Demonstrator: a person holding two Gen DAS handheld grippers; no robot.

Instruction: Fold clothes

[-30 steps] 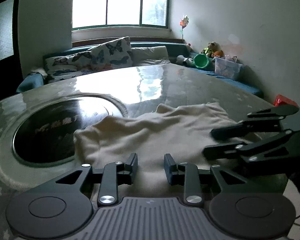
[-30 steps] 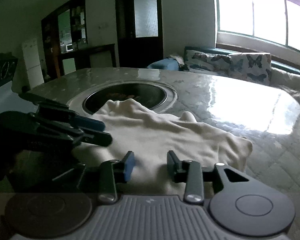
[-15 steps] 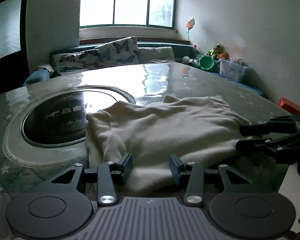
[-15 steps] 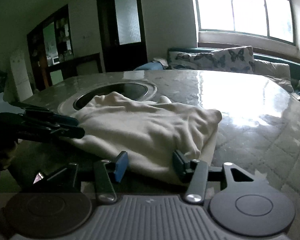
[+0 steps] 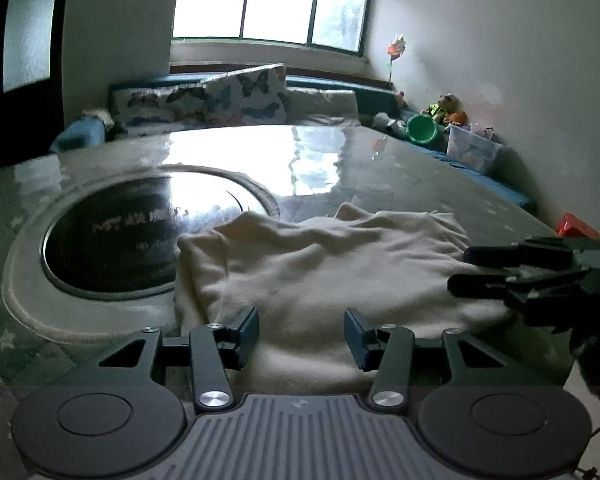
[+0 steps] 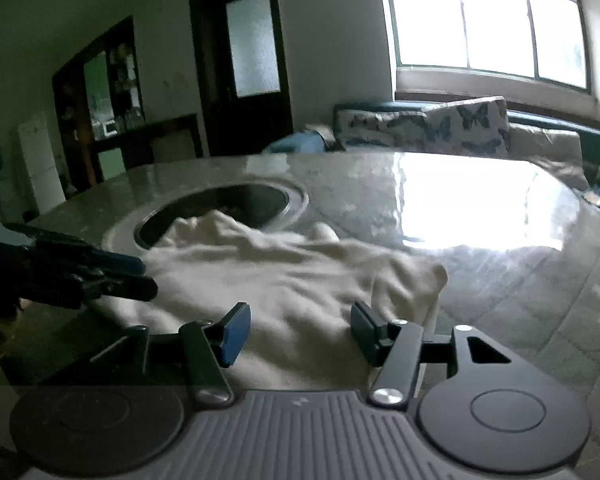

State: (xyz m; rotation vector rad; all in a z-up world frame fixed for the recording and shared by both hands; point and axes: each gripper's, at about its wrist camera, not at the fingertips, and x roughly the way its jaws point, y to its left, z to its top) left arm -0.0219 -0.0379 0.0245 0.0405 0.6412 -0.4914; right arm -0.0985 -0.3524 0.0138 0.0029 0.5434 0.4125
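Note:
A cream garment [image 5: 324, 268] lies rumpled and partly folded on the glossy table, its far edge reaching the round dark inset. My left gripper [image 5: 302, 334] hovers over the garment's near edge, jaws opening, pads apart and pressing on nothing. In the right wrist view the same garment [image 6: 284, 276] spreads ahead, with a raised corner at the right. My right gripper [image 6: 300, 334] also stands over the near hem, jaws opening, no cloth pinched. Each gripper shows in the other's view: the right gripper [image 5: 484, 270] at the right edge, the left gripper [image 6: 136, 276] at the left.
A round dark inset [image 5: 140, 232] with a pale ring is sunk in the table [image 5: 340, 160] left of the garment. Butterfly cushions [image 5: 240, 92] line a bench under the window. A green bucket [image 5: 422, 128] and a clear bin [image 5: 472, 152] sit far right.
Both grippers' jaws have widened and drawn back from the garment. The cloth now lies flatter on the table, and the right gripper has shifted toward the garment's right side.

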